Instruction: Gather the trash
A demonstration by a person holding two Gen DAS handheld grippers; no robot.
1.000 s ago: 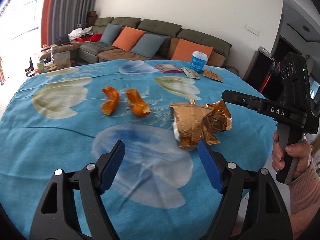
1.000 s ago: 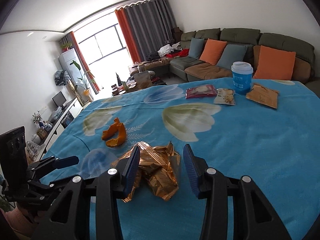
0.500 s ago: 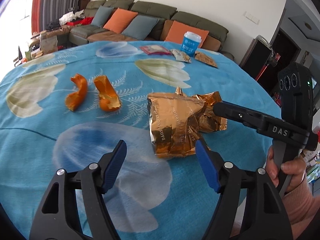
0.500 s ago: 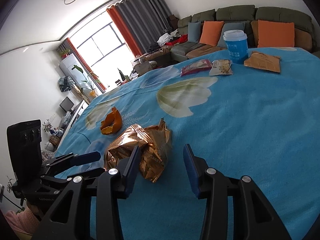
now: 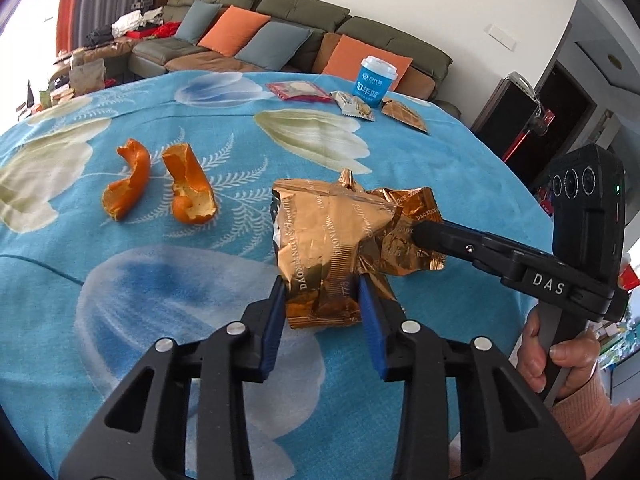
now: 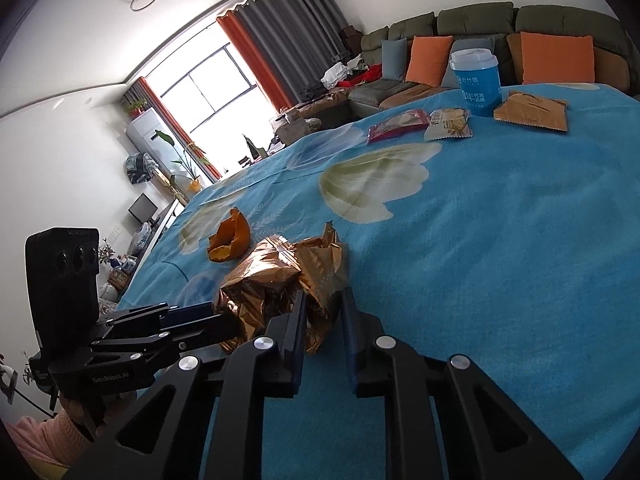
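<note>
A crumpled gold foil wrapper (image 5: 340, 236) lies on the blue flowered tablecloth (image 5: 100, 300). My left gripper (image 5: 322, 300) is closed on the wrapper's near end. My right gripper (image 6: 323, 312) is closed on its other side; in the left wrist view its finger (image 5: 452, 240) reaches in from the right. The wrapper also shows in the right wrist view (image 6: 280, 276). Two orange peels (image 5: 160, 188) lie left of the wrapper, and one shows in the right wrist view (image 6: 230, 238).
At the table's far side stand a blue paper cup (image 5: 376, 82) and three snack packets: red (image 5: 300, 90), white (image 5: 356, 106), brown (image 5: 404, 116). A sofa (image 5: 280, 40) is behind. The table edge drops off at right.
Both grippers have closed from wide open onto the gold wrapper. The left gripper moved forward to it, and the wrapper got bunched between the two.
</note>
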